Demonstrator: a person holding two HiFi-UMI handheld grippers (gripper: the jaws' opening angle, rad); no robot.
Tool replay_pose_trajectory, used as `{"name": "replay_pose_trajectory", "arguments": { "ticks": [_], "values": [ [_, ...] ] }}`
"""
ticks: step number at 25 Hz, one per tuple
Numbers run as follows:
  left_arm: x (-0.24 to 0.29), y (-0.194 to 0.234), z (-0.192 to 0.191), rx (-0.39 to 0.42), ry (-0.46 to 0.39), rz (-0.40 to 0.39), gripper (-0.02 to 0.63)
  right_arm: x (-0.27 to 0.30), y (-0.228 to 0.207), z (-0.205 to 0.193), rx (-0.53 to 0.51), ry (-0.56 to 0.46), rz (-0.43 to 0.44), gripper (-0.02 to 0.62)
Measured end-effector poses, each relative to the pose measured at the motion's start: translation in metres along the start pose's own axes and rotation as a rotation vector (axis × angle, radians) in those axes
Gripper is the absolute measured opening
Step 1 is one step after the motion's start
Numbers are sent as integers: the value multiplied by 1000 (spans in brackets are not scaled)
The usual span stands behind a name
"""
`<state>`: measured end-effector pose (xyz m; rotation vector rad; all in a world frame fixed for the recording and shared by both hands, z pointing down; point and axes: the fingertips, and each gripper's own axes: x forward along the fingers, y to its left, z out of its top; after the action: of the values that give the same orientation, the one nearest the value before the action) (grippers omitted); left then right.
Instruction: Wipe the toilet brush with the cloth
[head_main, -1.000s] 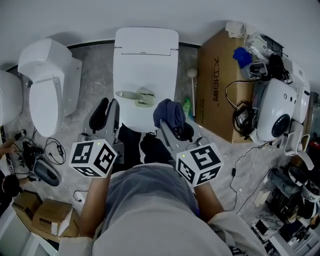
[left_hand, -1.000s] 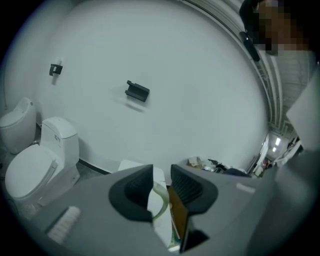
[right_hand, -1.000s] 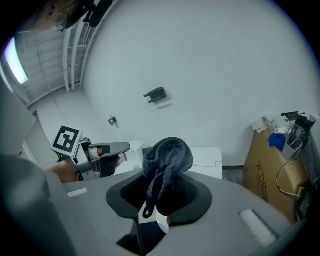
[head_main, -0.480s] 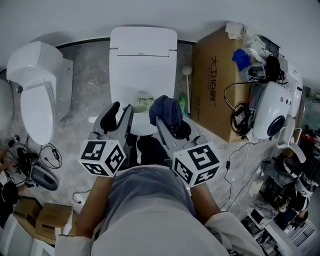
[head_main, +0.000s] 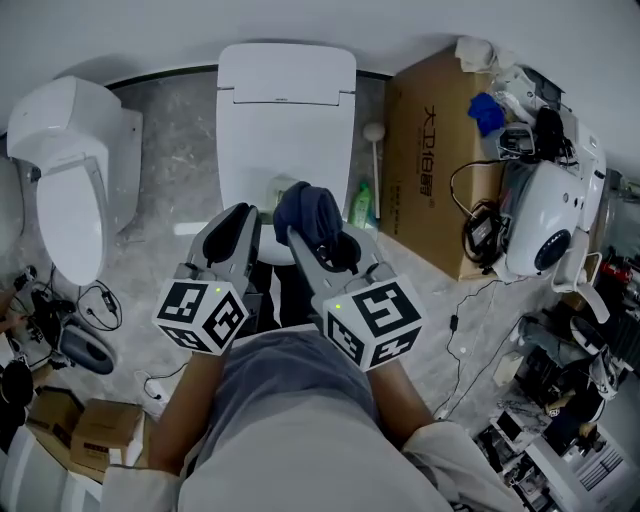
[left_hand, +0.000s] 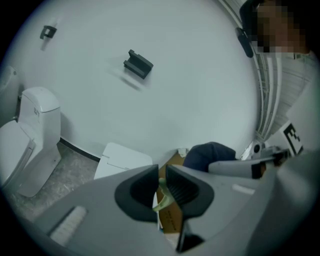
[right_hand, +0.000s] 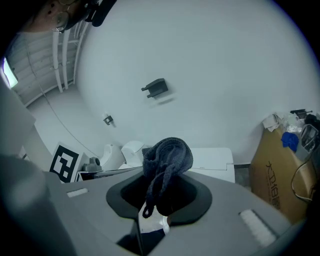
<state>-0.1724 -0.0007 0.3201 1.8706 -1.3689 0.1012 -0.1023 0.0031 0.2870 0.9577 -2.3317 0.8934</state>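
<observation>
Both grippers have moved forward over the closed toilet (head_main: 286, 110) since a second ago, bringing cloth and brush side by side.

The left gripper (head_main: 240, 213) has its jaws nearly together, pinching the pale green toilet brush (left_hand: 162, 199), probably to hold it steady above the lid for wiping. Only the left gripper view shows that pinch; from the head view the brush is mostly hidden behind the jaws. The right gripper (head_main: 322, 240) clamps the dark blue cloth (head_main: 305, 212), and its own view shows the cloth bunched above the pads, a soft lump ready to rub.
</observation>
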Motion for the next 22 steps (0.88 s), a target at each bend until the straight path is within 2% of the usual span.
{"name": "replay_pose_trajectory", "arguments": {
  "ticks": [5,10,14,22],
  "values": [
    [-1,-8,-5,39,-48,57,0,6,-3,-14,-11,-3,86,97],
    [-12,-15,-14,37,-125,108,0,3,-5,-27,-20,-7,146,97],
    [-14,-23,-21,26,-171,134,0,-4,-10,-36,-41,-8,173,97],
    [-20,-26,-24,13,-210,160,0,-5,-16,-43,-61,15,208,97]
  ]
}}
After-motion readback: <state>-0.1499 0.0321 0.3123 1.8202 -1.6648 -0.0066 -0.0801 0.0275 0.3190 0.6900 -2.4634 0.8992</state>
